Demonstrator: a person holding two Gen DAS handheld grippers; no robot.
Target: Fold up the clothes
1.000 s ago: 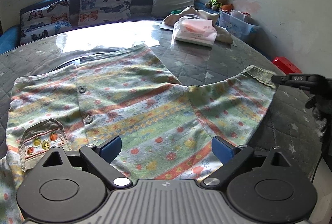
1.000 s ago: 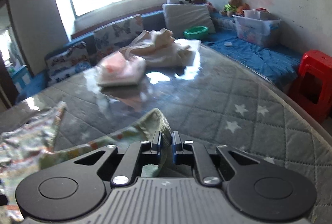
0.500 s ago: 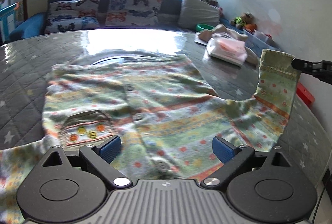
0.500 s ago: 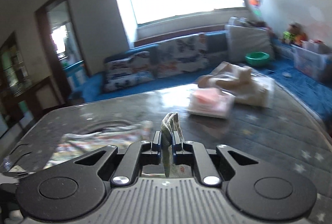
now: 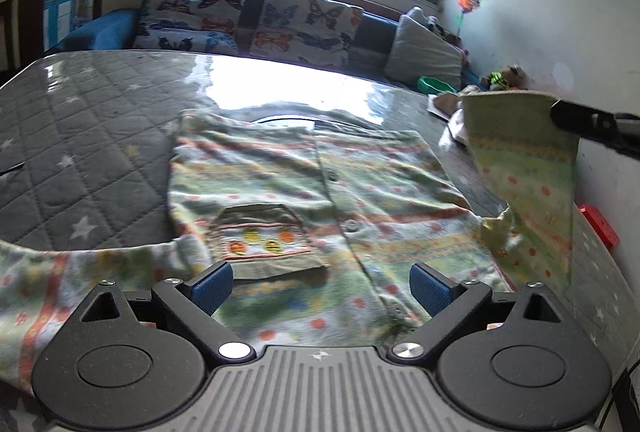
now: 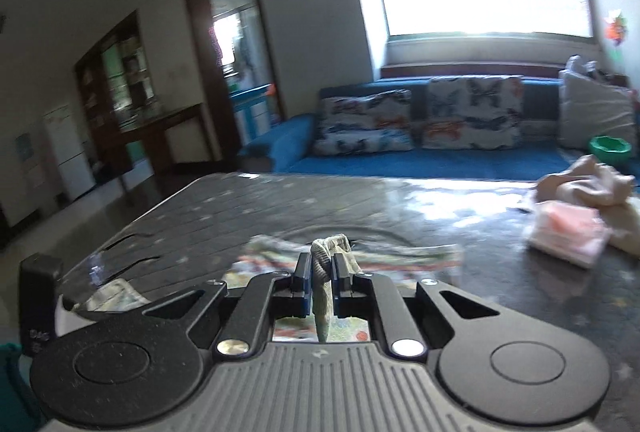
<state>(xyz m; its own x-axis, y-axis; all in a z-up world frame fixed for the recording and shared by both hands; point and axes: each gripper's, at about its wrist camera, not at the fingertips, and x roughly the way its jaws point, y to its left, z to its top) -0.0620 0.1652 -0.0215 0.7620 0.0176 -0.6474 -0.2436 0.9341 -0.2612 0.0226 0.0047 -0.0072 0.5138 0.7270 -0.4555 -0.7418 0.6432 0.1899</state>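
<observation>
My right hand-held gripper [image 6: 322, 286] is clamped on the sleeve cuff [image 5: 516, 120] at the frame's right, the shirt body [image 5: 320, 200] lying leftward; my left hand-held gripper [image 5: 320, 286] gapes empty.

Shirt [image 5: 320, 192] on table [image 5: 80, 136]; sofa [image 5: 120, 28] behind

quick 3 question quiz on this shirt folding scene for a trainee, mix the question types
1. True or false: the right gripper is shut on the shirt's sleeve.
2. Is the left gripper open or shut?
3. The shirt's pocket is: A) under the lifted sleeve B) just ahead of the left gripper C) on the sofa

Key: 1 true; 2 open, holding nothing; 3 B
</observation>
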